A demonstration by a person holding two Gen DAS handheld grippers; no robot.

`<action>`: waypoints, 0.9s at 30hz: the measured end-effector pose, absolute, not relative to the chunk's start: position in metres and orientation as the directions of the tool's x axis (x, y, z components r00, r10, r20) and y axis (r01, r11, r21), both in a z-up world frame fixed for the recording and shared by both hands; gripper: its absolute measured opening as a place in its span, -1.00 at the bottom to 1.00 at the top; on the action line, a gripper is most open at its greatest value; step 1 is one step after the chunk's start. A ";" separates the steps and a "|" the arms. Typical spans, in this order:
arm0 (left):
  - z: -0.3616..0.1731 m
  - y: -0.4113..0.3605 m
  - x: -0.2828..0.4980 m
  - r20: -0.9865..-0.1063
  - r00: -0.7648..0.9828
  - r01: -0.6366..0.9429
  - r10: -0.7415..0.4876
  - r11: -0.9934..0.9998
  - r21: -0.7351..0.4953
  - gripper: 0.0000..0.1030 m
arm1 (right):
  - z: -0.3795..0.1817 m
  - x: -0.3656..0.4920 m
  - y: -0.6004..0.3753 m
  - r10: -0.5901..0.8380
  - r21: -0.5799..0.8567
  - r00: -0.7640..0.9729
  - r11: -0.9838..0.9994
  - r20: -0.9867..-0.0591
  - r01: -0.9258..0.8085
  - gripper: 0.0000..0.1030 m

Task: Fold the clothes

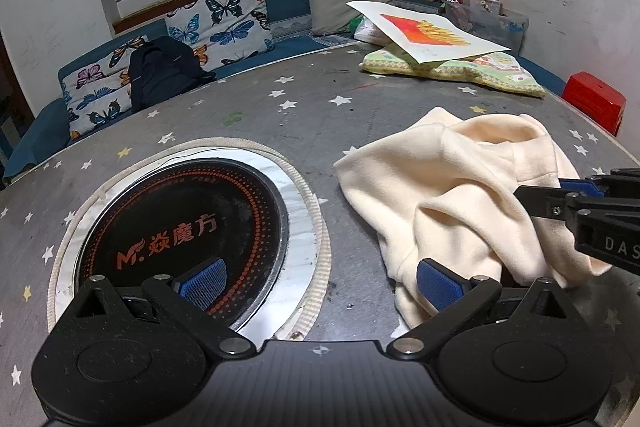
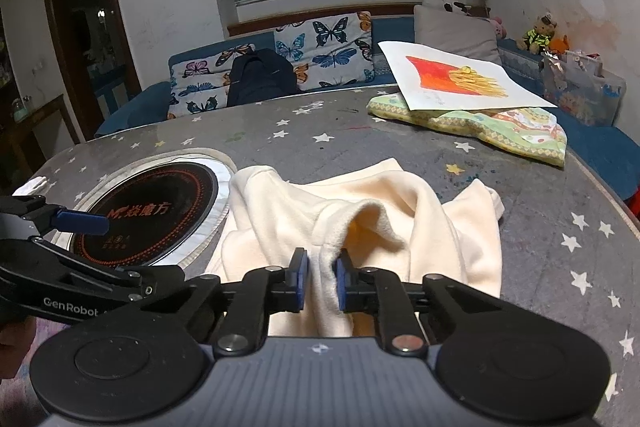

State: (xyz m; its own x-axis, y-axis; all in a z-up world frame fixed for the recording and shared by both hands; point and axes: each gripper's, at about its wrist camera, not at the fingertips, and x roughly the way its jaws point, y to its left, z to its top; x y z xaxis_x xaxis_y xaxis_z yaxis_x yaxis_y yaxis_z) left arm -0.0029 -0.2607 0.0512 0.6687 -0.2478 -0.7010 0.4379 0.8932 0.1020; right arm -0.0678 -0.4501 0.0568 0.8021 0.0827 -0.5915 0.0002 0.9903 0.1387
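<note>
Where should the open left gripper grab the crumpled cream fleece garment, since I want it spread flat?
Take the cream fleece garment at its loose lower edge beside the left gripper, coming in low from the induction cooktop side; the right gripper already pinches another fold.

Star-patterned grey table point(image 2: 540, 195), inset cooktop point(image 2: 160, 215), cream garment point(image 2: 400, 227), patterned cloth point(image 2: 500, 127)

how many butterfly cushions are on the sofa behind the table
2. One butterfly cushion leans against the sofa back near the middle; the other butterfly cushion lies lower to its left, partly behind a dark backpack, which might hide more.
</note>
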 end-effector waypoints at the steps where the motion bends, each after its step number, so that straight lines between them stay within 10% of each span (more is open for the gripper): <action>1: 0.051 -0.260 -0.003 -0.701 0.670 0.436 -0.246 0.894 0.103 1.00 | 0.057 -0.068 -0.449 0.081 0.133 0.802 0.991 -0.592 -0.002 -0.79; 27: 0.068 -0.240 0.000 -0.677 0.700 0.382 -0.226 0.920 0.089 1.00 | 0.075 -0.113 -0.422 0.211 0.102 0.810 0.977 -0.547 -0.185 -0.91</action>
